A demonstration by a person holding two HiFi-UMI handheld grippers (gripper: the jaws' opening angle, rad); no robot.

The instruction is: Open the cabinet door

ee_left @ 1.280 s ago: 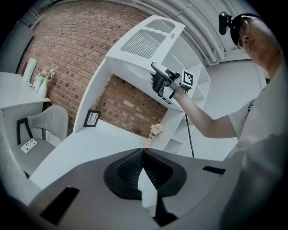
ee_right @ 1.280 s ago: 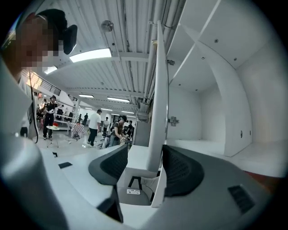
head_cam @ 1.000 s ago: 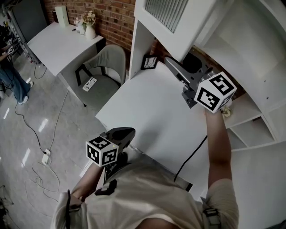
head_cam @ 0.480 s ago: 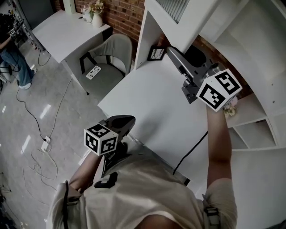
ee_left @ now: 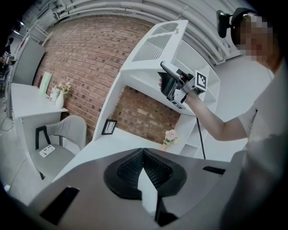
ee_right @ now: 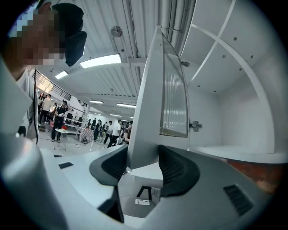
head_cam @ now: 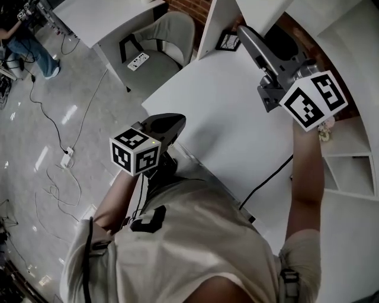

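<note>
The white cabinet door (ee_right: 148, 90) with a ribbed glass pane stands swung out from the upper cabinet, and shows as a louvred panel (ee_left: 153, 49) in the left gripper view. My right gripper (ee_right: 143, 164) has the door's lower edge between its pads; the jaws are opening, though the edge still fills the gap. In the head view the right gripper (head_cam: 244, 31) reaches up to the door (head_cam: 260, 9) at the top. My left gripper (head_cam: 169, 123) hangs low by the desk edge, shut and empty, its pads meeting at the tip (ee_left: 143, 152).
A white desk (head_cam: 213, 106) lies below the cabinet, with a small picture frame (head_cam: 228, 41) at its back. A grey chair (head_cam: 160, 35) stands left of the desk. Open shelves (head_cam: 346, 171) and a flower vase (ee_left: 170, 136) are to the right. A black cable (head_cam: 266, 177) crosses the desk.
The right gripper has moved up and to the right in the head view, staying at the door's edge. The left gripper has drifted slightly. The view has shifted toward the cabinet.
</note>
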